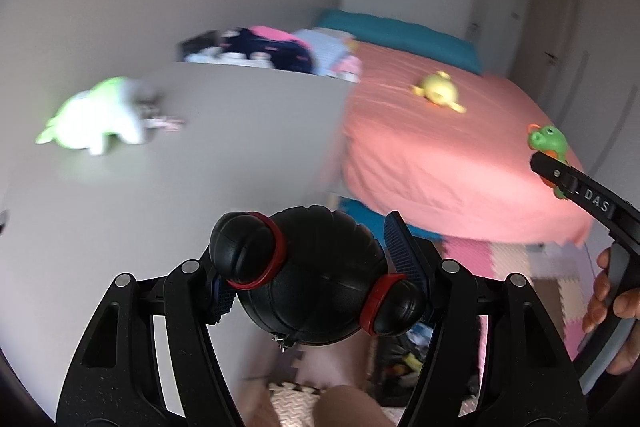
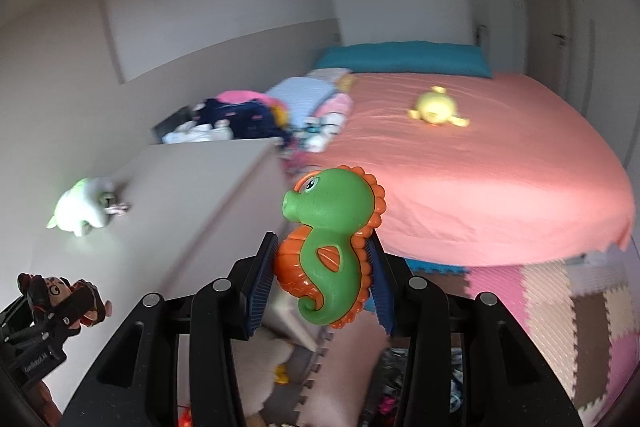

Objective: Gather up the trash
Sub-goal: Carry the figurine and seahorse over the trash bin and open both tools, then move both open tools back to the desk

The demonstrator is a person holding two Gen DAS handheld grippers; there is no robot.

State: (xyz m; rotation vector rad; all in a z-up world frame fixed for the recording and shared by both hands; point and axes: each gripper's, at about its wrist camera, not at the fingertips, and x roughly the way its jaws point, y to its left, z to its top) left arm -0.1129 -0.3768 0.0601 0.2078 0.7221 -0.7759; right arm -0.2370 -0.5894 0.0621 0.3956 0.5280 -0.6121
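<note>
My left gripper (image 1: 316, 279) is shut on a black plush toy with red bands (image 1: 316, 275) and holds it up in the air. My right gripper (image 2: 324, 271) is shut on a green and orange seahorse toy (image 2: 332, 243). The right gripper (image 1: 576, 183) with the seahorse (image 1: 546, 141) also shows at the right edge of the left wrist view. The left gripper with its dark toy (image 2: 60, 299) shows at the lower left of the right wrist view. A yellow plush (image 2: 436, 107) lies on the bed. A green and white plush (image 2: 82, 207) lies on the grey cabinet top.
A bed with a pink sheet (image 2: 500, 187) and a teal pillow (image 2: 404, 61) fills the right. A grey cabinet (image 2: 192, 203) stands to the left of it, with piled clothes (image 2: 244, 115) behind. Coloured foam mats (image 2: 552, 299) and scattered items cover the floor below.
</note>
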